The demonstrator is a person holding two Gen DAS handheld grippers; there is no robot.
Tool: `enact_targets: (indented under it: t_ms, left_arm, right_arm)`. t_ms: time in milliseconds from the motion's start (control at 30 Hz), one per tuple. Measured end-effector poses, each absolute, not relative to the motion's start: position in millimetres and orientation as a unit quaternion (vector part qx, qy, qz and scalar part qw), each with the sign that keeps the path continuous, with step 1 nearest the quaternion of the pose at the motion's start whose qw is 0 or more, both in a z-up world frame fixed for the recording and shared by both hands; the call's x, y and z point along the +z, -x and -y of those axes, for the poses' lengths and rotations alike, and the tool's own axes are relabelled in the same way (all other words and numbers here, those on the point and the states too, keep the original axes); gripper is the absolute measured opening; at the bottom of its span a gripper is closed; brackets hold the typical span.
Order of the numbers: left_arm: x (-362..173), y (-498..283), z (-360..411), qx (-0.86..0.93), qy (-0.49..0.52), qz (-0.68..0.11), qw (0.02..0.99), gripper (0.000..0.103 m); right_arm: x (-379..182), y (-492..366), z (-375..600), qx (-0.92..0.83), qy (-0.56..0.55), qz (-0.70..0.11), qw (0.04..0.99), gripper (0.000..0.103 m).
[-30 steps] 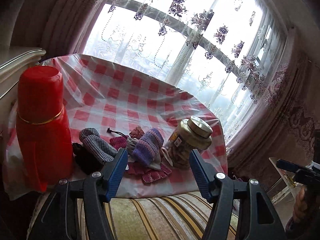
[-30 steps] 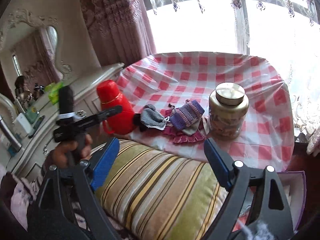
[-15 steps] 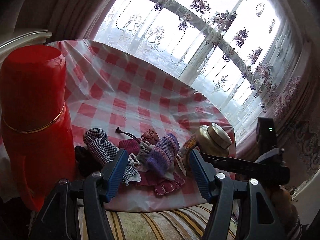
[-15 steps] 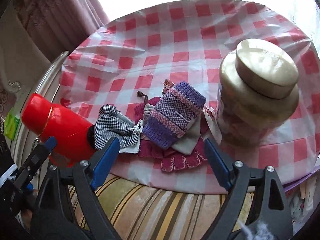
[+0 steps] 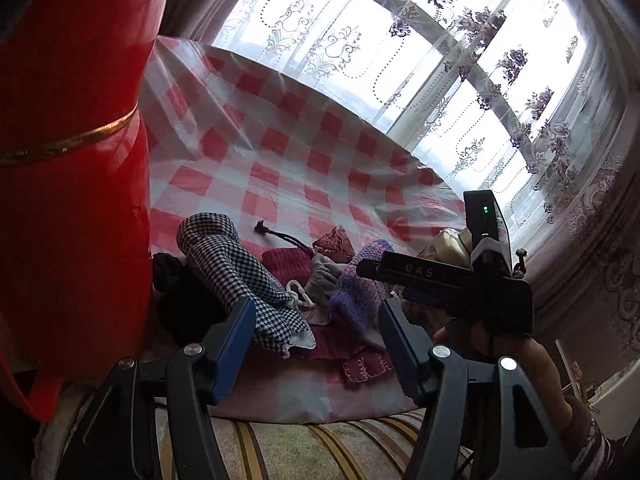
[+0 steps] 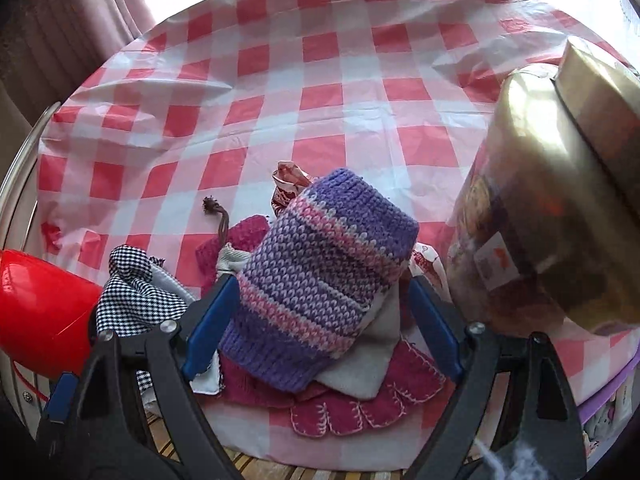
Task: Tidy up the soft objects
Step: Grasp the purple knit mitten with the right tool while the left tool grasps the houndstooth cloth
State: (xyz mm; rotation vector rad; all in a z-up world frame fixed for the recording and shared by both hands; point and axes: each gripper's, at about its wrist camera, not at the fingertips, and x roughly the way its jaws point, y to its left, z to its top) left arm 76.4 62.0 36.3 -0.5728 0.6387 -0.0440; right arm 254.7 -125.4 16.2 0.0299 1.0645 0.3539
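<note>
A pile of soft items lies at the table's near edge. A purple-and-pink knitted pouch (image 6: 320, 272) lies on top, over a grey cloth (image 6: 360, 364) and a magenta glove (image 6: 360, 404). A black-and-white checked pouch (image 6: 132, 292) lies to its left; it also shows in the left wrist view (image 5: 236, 276). My right gripper (image 6: 320, 300) is open, its blue fingers on either side of the knitted pouch. My left gripper (image 5: 316, 312) is open, close to the checked pouch, with one blue finger (image 5: 236, 344) overlapping it. The knitted pouch (image 5: 360, 292) sits behind it, partly hidden by the right gripper's body.
A red thermos (image 5: 68, 160) stands close on the left. A gold-lidded jar (image 6: 560, 200) stands right of the pile. The red-and-white checked tablecloth (image 6: 320, 80) covers the table. A striped cushion (image 5: 320, 452) lies below the table edge. A curtained window (image 5: 400, 60) is behind.
Both grippers have moved in towards the pile. The right gripper now straddles the knitted pouch, and the left has closed in on the checked pouch beside the thermos.
</note>
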Motion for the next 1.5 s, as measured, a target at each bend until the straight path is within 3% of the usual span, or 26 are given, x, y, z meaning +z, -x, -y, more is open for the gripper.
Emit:
enact_targets:
  t_ms: [167, 300, 533, 567, 800, 1067, 1133, 1200, 1267, 1500]
  left_arm:
    - [26, -67, -68, 0.002, 0.305, -0.308, 0.901, 0.065]
    - [20, -65, -72, 0.019, 0.318, -0.309, 0.896, 0.065]
    - [17, -77, -68, 0.027, 0.307, -0.325, 0.894, 0.065]
    - [17, -79, -69, 0.032, 0.309, -0.328, 0.892, 0.065]
    - [23, -89, -72, 0.066, 0.319, -0.334, 0.884, 0.065]
    - [3, -122, -71, 0.137, 0.307, -0.396, 0.855, 0.063]
    - [-2, -125, -71, 0.141, 0.303, -0.400, 0.853, 0.050]
    - [-6, -128, -70, 0.137, 0.300, -0.408, 0.851, 0.021]
    - [-6, -127, -70, 0.138, 0.299, -0.406, 0.853, 0.014]
    - [20, -109, -63, 0.129, 0.287, -0.352, 0.881, 0.009]
  right_arm:
    - [5, -260, 122, 0.169, -0.008, -0.500, 0.850, 0.082]
    - [4, -257, 117, 0.183, 0.001, -0.488, 0.853, 0.058]
    - [13, -247, 124, 0.220, -0.012, -0.474, 0.852, 0.029]
    - [16, -245, 126, 0.229, -0.013, -0.472, 0.851, 0.020]
    - [34, -226, 139, 0.275, -0.032, -0.461, 0.843, 0.018]
    - [63, -194, 172, 0.297, -0.033, -0.439, 0.847, 0.018]
    - [63, -189, 184, 0.292, -0.037, -0.441, 0.848, 0.018]
    - [63, -184, 198, 0.284, -0.042, -0.443, 0.849, 0.018]
    - [64, -181, 212, 0.280, -0.050, -0.445, 0.849, 0.018]
    - [78, -160, 266, 0.244, -0.072, -0.439, 0.862, 0.018]
